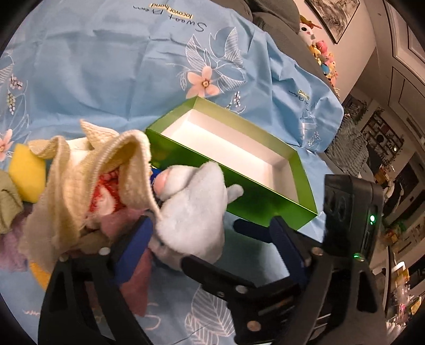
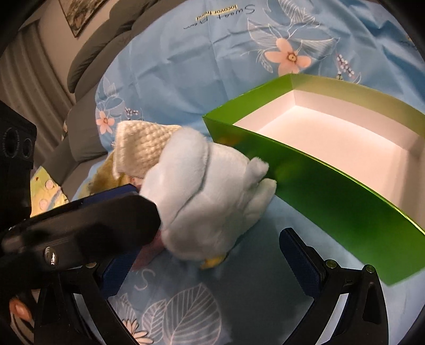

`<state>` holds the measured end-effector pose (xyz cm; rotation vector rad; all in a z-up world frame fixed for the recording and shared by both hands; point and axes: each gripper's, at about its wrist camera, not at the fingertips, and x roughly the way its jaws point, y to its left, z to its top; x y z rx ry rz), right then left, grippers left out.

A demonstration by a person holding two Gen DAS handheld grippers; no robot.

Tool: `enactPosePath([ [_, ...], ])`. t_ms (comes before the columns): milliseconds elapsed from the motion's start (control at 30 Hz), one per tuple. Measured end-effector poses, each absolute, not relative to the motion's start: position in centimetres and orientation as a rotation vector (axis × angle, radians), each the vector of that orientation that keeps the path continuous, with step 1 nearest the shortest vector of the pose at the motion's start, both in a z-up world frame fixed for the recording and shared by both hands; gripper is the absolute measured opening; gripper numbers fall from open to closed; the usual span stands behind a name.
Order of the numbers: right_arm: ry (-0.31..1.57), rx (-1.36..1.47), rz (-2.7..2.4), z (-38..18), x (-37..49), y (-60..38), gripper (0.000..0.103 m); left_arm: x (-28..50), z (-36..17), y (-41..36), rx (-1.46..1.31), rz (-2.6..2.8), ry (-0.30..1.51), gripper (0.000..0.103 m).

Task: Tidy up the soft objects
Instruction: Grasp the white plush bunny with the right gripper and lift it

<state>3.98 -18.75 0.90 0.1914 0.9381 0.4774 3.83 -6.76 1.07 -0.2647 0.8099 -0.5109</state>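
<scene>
On the blue floral sheet point(image 1: 106, 66), just left of the green box: pale blue plush toy point(image 1: 194, 209), lying at the near right edge of a soft-object pile. Plush paw touching the box's green outer wall in the right wrist view. Same plush point(image 2: 209, 201) fills the middle of that view, with a bit of yellow showing at its underside.

Draped over the pile behind the plush: cream waffle-knit cloth point(image 1: 87, 169), folded up into a peak. Under it, something red and white (too bunched to identify). Further left: yellow soft piece point(image 1: 26, 172), olive cloth point(image 1: 8, 204), lilac cloth point(image 1: 13, 254) at the far left edge of the view. Pink cloth point(image 1: 135, 281) flat on the sheet beneath the left finger.

Green box point(image 1: 255, 204), white inside, nothing in it, open top, sitting diagonal on the sheet.

Left gripper point(image 1: 215, 236): jaws spread wide, straddling the plush's near end, left blue pad against the plush and cloth, right pad well clear of it. Not clamped on anything.

Right gripper point(image 2: 209, 254): jaws likewise apart, plush between them, right pad clear; left finger partly hidden behind the other gripper's black body.

Beyond the sheet: grey sofa point(image 2: 101, 47), framed picture point(image 1: 334, 16) on the wall, small plush toys point(image 1: 321, 55) in a row.
</scene>
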Motion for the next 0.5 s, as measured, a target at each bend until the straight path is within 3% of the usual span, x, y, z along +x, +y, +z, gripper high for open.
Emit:
enactPosePath([
  [167, 0.978, 0.313, 0.52, -0.3, 5.3, -19.2, 0.102, 4.9, 0.3, -6.8, -0.308, -0.507, 0.842, 0.065],
  [267, 0.98, 0.303, 0.529, -0.5, 5.4, -18.6, 0.09, 5.6, -0.7, -6.7, -0.316, -0.478, 0.888, 0.051],
  [367, 0.998, 0.274, 0.546, -1.0, 5.6, -17.8, 0.068, 6.0, -1.3, -6.5, -0.323, -0.458, 0.901, 0.051],
  [500, 0.975, 0.249, 0.547, -0.8, 5.3, -17.3, 0.065, 5.5, -0.9, -6.3, -0.326, -0.457, 0.888, 0.051],
])
